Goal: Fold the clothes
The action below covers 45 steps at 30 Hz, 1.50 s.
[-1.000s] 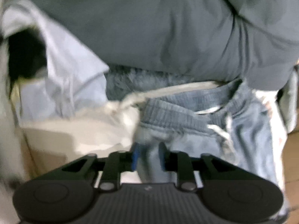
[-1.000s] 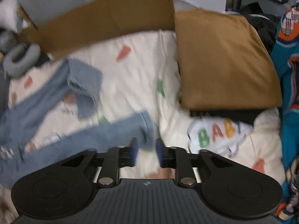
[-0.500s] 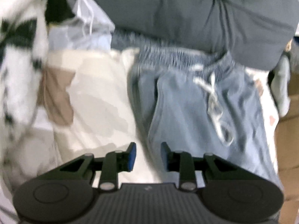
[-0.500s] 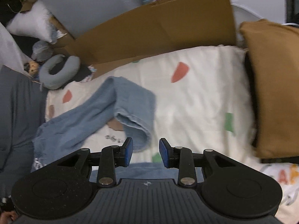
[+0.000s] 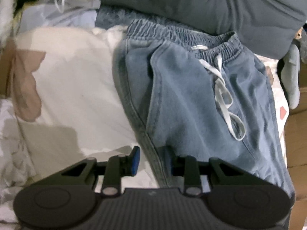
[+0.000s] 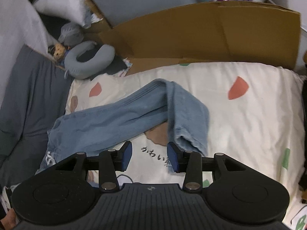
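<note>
Blue drawstring trousers [image 5: 191,99] lying on a bed [image 6: 249,126] under a cream quilt with coloured patches; the step in hand is, as I judge it, the laying-out that precedes the first fold. My left hand-held gripper [image 5: 151,160] hangs over the outer side seam just below the hip. The seam passes between its blue pads; the jaws are only partly parted, and I cannot tell whether they pinch the cloth or merely straddle it. My right hand-held gripper [image 6: 149,156] has just been opening; its jaws stand spread with bare quilt between them, and the hem of the doubled-back leg [image 6: 188,115] lies just beside its right pad, not gripped. The long axis of the trousers runs from the elastic waistband [image 5: 182,34], which lies against a grey pillow [image 5: 220,5], down to the hems. In the right wrist view this axis slopes from the waist at lower left up toward the middle of the bed. There the leg turns back on itself, so that its hem points toward me. A grey neck cushion [image 6: 86,61] and a cardboard sheet [image 6: 211,34] lie beyond, well apart from the garment. The next move probably calls for closing on that hem and drawing the leg out straight along the axis, parallel with its fellow, before folding lengthwise.
</note>
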### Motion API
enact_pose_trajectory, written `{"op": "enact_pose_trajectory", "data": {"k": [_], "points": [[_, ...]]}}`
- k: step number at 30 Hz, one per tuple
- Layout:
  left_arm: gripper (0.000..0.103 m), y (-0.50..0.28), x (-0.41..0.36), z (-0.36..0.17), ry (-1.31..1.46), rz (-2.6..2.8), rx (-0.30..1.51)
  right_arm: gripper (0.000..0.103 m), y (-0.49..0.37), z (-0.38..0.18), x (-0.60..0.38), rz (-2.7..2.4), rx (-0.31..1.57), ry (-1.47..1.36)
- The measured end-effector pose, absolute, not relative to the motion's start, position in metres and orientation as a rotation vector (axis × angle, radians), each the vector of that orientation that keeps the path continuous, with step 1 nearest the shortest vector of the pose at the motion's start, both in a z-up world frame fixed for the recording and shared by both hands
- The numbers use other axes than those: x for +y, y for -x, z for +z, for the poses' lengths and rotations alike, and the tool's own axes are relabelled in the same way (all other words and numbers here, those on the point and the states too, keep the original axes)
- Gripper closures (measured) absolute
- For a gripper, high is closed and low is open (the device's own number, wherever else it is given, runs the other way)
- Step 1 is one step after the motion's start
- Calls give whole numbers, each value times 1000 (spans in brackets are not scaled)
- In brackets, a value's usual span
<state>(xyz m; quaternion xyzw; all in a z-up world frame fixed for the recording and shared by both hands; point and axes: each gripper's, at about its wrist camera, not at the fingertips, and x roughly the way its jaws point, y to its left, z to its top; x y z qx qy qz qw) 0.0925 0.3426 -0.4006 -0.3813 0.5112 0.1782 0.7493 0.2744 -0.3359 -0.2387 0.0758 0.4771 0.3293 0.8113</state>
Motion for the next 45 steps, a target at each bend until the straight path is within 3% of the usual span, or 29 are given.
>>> {"op": "enact_pose_trajectory", "data": {"k": [4,8,16,23,30,35,36,45], "points": [[72,-90,344,-412,900,406,1110,56,-278,-243,-315,741,1035,-136],[72,-92,340,-416,916,417,1088,47,-288,-252,-285,808,1045,-122],[73,-111,331,-418,890,524,1129,47,-327,-311,-143,1087,1077,37],[78,-115,319,-412,879,620,1130,47,-347,-326,-20,1234,1044,188],[91,-124,303,-402,812,700,1142,47,-372,-336,89,1331,998,367],[94,-110,304,-389,826,689,1107,47,-352,-345,149,1441,920,551],[99,-106,305,-385,828,685,1097,47,-347,-347,158,1457,905,584],[100,-68,316,-383,944,642,979,51,-316,-366,205,1502,783,834]]}}
